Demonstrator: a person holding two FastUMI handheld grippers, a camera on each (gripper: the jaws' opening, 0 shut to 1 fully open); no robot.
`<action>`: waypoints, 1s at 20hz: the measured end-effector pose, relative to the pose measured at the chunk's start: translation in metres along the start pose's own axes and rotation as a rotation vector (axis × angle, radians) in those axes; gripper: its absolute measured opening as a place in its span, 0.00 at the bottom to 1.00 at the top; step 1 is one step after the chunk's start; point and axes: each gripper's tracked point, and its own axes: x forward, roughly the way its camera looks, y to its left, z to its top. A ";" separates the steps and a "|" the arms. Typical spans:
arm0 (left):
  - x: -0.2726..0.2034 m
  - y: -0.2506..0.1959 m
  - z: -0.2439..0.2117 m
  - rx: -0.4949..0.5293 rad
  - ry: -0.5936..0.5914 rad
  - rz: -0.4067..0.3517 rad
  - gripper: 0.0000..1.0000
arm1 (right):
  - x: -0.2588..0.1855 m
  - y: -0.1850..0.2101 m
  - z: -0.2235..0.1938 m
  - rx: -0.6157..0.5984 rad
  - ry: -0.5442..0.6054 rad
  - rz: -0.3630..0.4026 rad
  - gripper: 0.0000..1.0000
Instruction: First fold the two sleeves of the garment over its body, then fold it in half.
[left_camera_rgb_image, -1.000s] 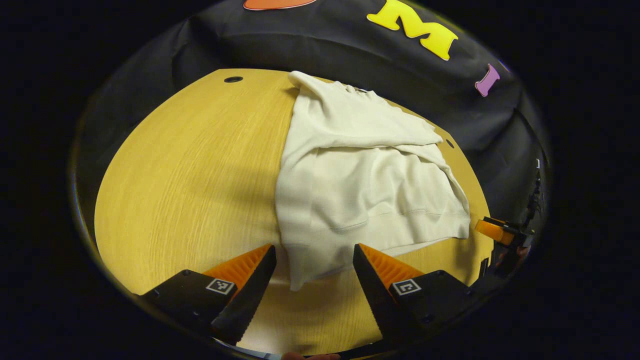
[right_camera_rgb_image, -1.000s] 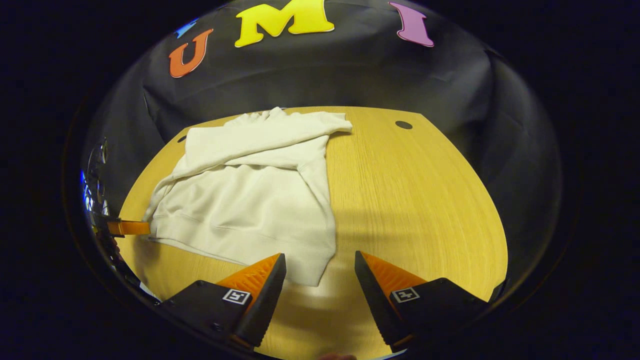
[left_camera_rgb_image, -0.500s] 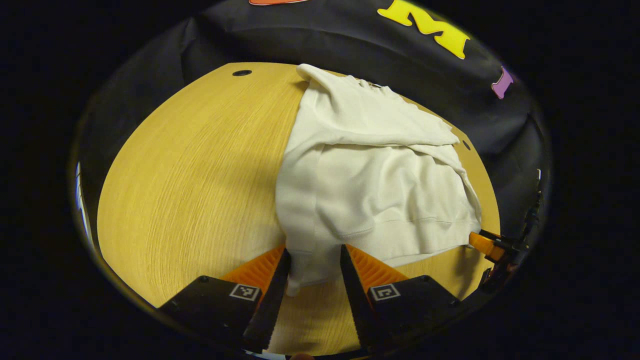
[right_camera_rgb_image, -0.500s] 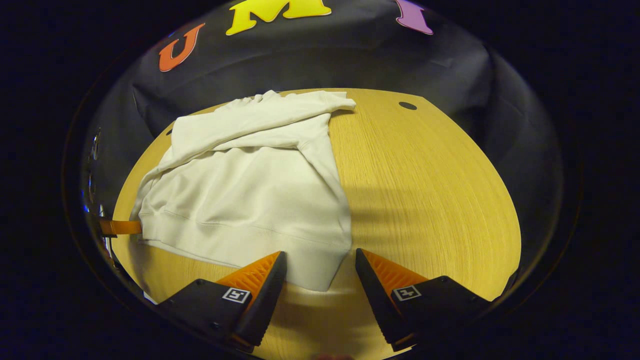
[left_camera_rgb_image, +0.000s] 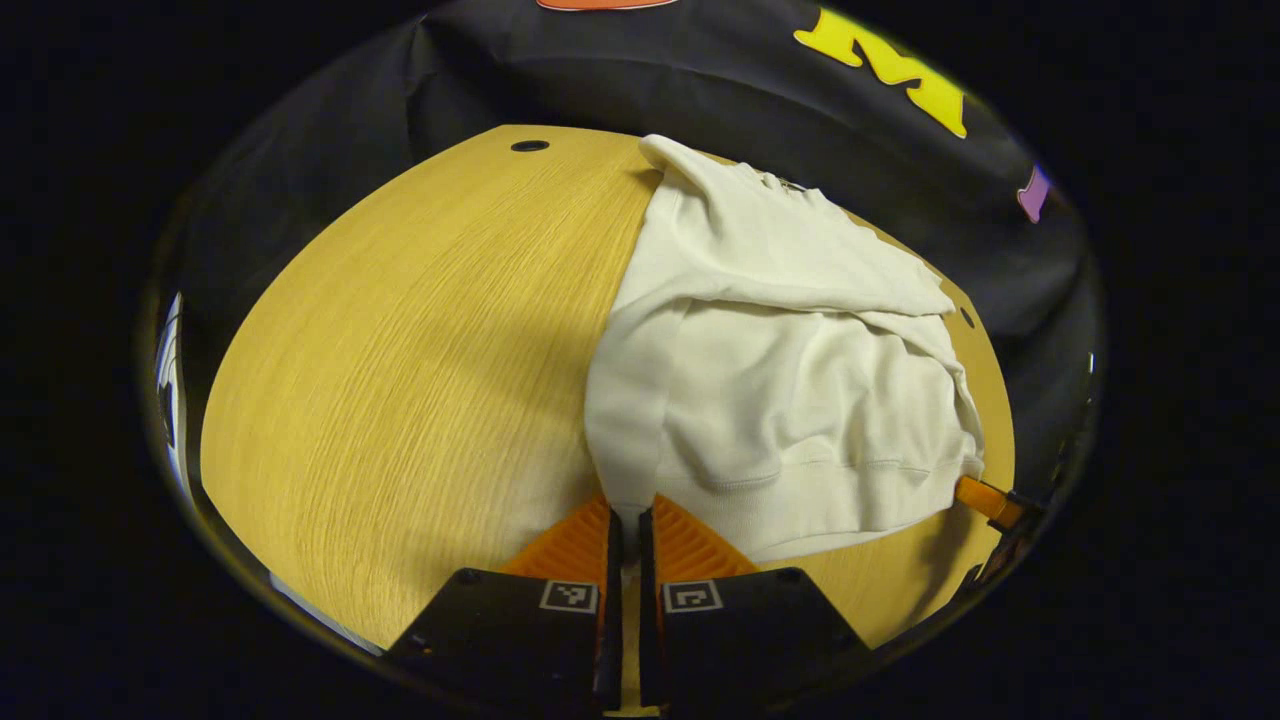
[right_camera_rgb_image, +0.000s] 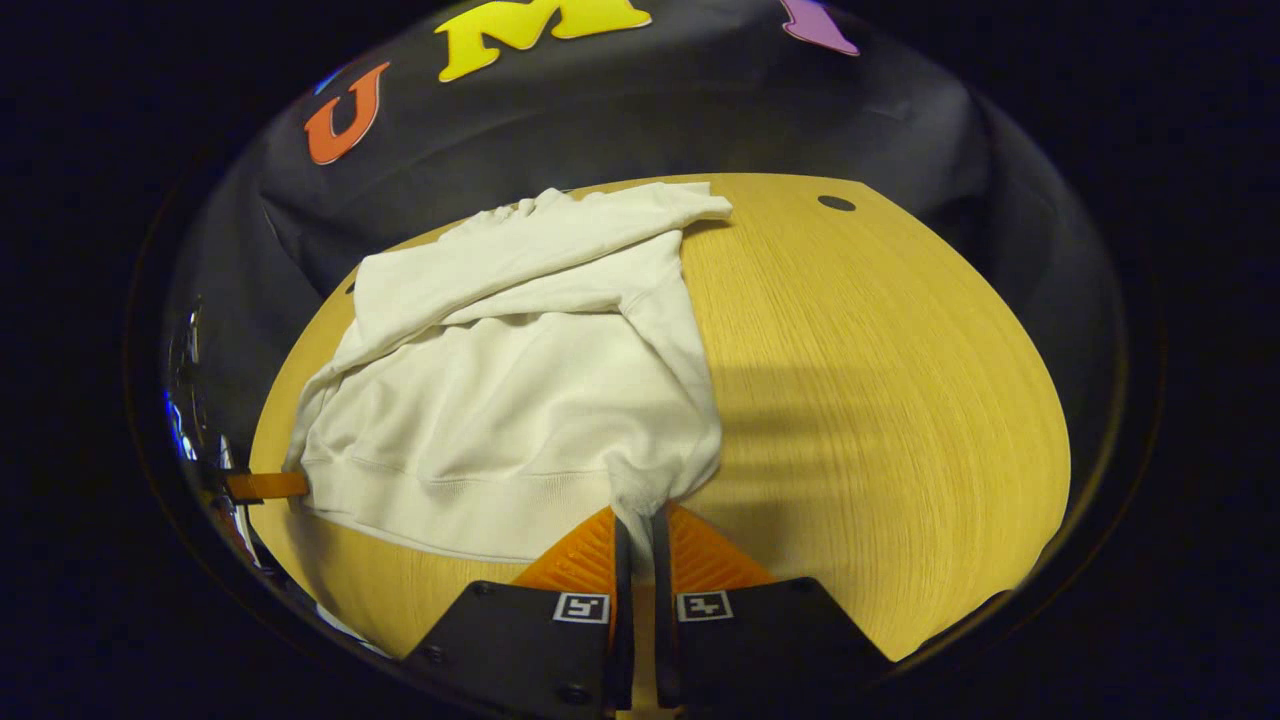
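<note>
A: Left gripper view first. The left gripper (left_camera_rgb_image: 625, 520) has its fingers pinched nearly together on the near hem corner of the sweatshirt (left_camera_rgb_image: 780, 370), with cloth bunched between them.

B: And the sweatshirt itself?

A: It lies flat on the right half of the wooden table (left_camera_rgb_image: 400, 350), collar toward the far edge. Both sleeves (left_camera_rgb_image: 800, 290) are already folded across the body, so I judge the first step done. The fold in half is what is left.

B: Anything at the far hem corner?

A: The tip of the other gripper touches it at the right edge of that view.

B: Over to the right gripper view.

A: The right gripper (right_camera_rgb_image: 638, 525) is closed down to a slit on its own hem corner, the fabric puckered up between the fingers. There the sweatshirt (right_camera_rgb_image: 520, 400) sits on the left of the table (right_camera_rgb_image: 880, 380), and a finger of the left gripper touches the hem's other corner at the left edge.

B: What has changed?

A: Half a second ago the right gripper's fingers stood wide apart around the corner and the left ones were only narrowing. Now both grip. My read: lifting the hem toward the collar comes next.
</note>
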 end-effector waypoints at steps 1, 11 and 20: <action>-0.002 -0.003 -0.001 -0.012 0.002 -0.019 0.08 | -0.003 0.000 -0.001 0.040 0.010 0.013 0.10; -0.044 -0.025 0.043 -0.051 -0.112 -0.123 0.04 | -0.054 0.013 0.051 0.158 -0.069 0.136 0.01; -0.089 -0.061 0.143 0.036 -0.286 -0.224 0.03 | -0.096 0.034 0.158 0.133 -0.232 0.204 0.01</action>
